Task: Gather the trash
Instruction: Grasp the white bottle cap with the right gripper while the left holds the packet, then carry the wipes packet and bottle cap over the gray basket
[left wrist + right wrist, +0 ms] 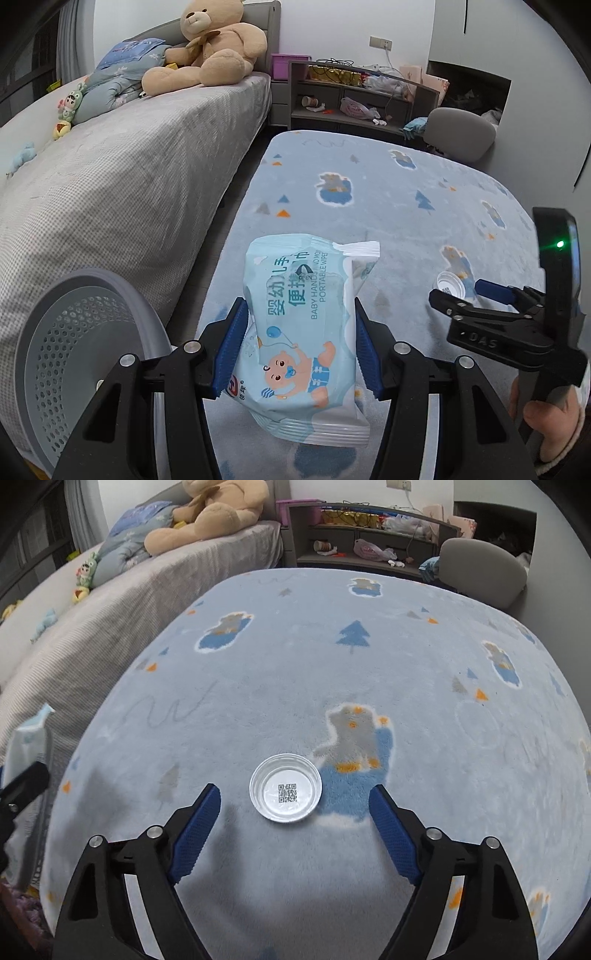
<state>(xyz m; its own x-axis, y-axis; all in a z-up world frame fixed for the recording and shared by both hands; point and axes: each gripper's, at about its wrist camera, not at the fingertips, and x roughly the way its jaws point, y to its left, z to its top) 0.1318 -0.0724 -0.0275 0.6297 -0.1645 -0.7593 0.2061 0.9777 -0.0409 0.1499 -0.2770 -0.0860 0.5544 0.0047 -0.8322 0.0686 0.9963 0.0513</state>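
Note:
My left gripper (300, 325) is shut on a light-blue baby wipes pack (306, 332) and holds it above the rug, just right of a grey perforated trash basket (74, 354). My right gripper (295, 805) is open, its blue pads on either side of a white plastic lid (285, 793) with a QR code that lies on the rug; the pads do not touch it. The lid also shows in the left wrist view (450, 285), beside my right gripper (458, 295). The wipes pack shows at the left edge of the right wrist view (26, 746).
A blue patterned rug (332, 672) covers the floor. A bed (129, 177) with a teddy bear (214, 44) runs along the left. A cluttered shelf (351, 96) and a grey chair (461, 133) stand at the back.

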